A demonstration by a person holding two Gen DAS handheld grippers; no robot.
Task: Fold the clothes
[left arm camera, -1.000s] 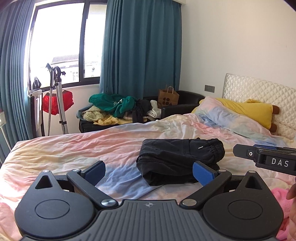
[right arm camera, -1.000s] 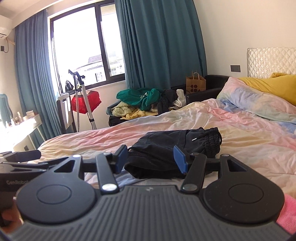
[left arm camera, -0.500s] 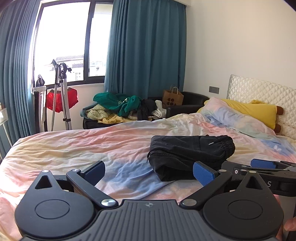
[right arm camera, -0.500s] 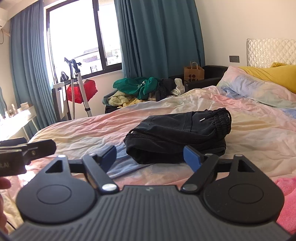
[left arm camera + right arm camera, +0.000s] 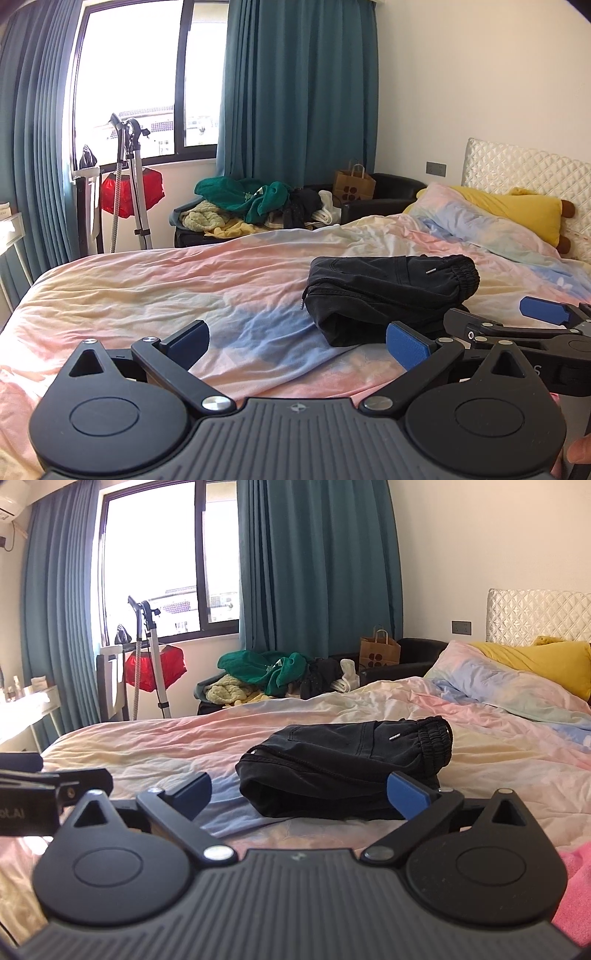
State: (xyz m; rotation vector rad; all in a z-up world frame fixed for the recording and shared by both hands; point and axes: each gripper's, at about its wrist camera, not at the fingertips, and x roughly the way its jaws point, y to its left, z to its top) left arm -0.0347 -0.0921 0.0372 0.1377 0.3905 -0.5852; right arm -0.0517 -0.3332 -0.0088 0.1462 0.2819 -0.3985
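Observation:
A folded black garment [image 5: 391, 291] with an elastic waistband lies on the pastel bedspread [image 5: 184, 288]; it also shows in the right wrist view [image 5: 343, 768]. My left gripper [image 5: 297, 341] is open and empty, short of the garment and to its left. My right gripper [image 5: 299, 794] is open and empty, just in front of the garment. The right gripper's blue pad and arm show at the right edge of the left wrist view [image 5: 543, 312]. The left gripper's body shows at the left edge of the right wrist view [image 5: 33, 790].
A pile of unfolded clothes [image 5: 258, 206] lies on a black sofa beyond the bed. A paper bag [image 5: 352, 184] stands there. A yellow pillow [image 5: 513, 210] rests by the headboard. Pink cloth [image 5: 576, 886] lies at the near right. A garment steamer [image 5: 129, 184] stands by the window.
Both grippers pulled back and rose a little from the black garment. The right gripper's jaws opened wider. The garment lies still.

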